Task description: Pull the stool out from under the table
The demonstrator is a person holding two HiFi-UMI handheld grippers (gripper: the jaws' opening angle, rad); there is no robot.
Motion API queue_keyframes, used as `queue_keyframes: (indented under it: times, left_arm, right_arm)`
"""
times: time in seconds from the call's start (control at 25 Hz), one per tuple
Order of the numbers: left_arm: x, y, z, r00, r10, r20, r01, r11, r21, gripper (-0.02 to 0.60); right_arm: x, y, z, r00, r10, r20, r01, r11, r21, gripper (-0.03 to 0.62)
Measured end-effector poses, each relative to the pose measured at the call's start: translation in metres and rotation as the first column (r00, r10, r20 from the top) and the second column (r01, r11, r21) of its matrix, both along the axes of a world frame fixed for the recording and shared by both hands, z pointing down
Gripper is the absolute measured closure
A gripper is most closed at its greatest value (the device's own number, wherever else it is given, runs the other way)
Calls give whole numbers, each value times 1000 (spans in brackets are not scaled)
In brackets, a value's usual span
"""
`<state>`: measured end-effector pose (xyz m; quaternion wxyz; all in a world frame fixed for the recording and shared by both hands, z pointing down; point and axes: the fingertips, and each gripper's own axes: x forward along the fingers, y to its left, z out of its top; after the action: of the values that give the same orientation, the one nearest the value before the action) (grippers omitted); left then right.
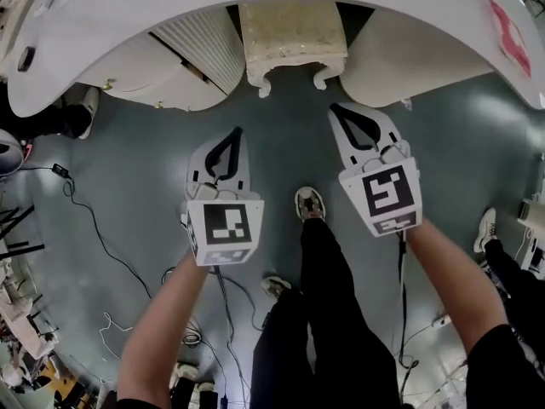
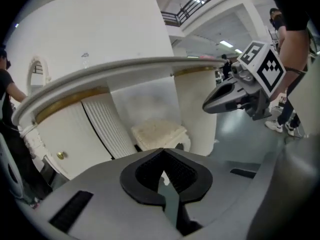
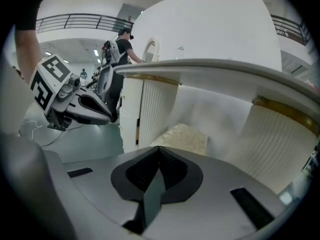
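Seemingly approach: left gripper (image 1: 232, 139) and right gripper (image 1: 342, 113), jaws closed and empty, sat short of stool (image 1: 292, 37) at 12 o'clock under table (image 1: 85, 24); next needed opening to grab it.

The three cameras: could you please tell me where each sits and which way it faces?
Head view: on the head, steeply down at the stool under the table; forearms, legs, left gripper, right gripper show.
Left gripper view: on that gripper, facing the stool; own shut jaws show.
Right gripper view: likewise, from the right; shut jaws.
All share the stool.
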<state>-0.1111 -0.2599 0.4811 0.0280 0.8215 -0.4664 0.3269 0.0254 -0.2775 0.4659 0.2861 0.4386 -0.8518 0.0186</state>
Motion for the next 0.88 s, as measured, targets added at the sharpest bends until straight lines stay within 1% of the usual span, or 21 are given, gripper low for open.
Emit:
queue_keyframes:
  times: [0.16,0.28,0.32,0.36,0.4,0.44,0.52,0.64,0.72,0.84,0.88]
  left_arm:
    - [-1,-55,56,994,-107,-28,106,994,-35,575]
    - [-8,-93,96,974,-220,-59,218,975,-48,575]
    - [-8,-101,107,969,-238,-65,235,971,-46,574]
    - [-7,-110,119,967,-246,-71,243,969,-50,504]
    - [-5,-117,131,964,-255,-77,251,966,-64,381]
    - [-4,-123,144,960,-269,-82,263,962,-81,356]
    - [0,-133,168,954,-288,-78,280,955,-98,335]
    - [7,-152,203,962,-270,-42,265,959,-104,301]
    - [5,-167,222,963,-270,-26,266,958,-104,291]
    - [-4,-184,250,955,-296,-27,292,951,-103,282]
    - [-2,-187,258,956,-291,-41,285,953,-103,272]
  right_arm:
    - [34,-35,58,993,38,-113,-40,999,-18,586]
    - [58,-57,108,982,68,-176,-79,995,-55,586]
    - [64,-62,122,980,83,-181,-96,993,-62,542]
    - [68,-68,133,979,98,-178,-112,991,-68,441]
    - [72,-75,144,978,113,-173,-128,989,-75,400]
    - [76,-84,155,976,130,-175,-147,986,-84,386]
    - [85,-103,180,964,173,-203,-197,975,-105,378]
    - [97,-128,220,941,229,-251,-270,952,-146,373]
    - [100,-144,242,930,245,-275,-297,941,-163,367]
    - [107,-162,272,913,257,-317,-324,928,-184,356]
    - [112,-167,278,907,267,-326,-338,923,-184,353]
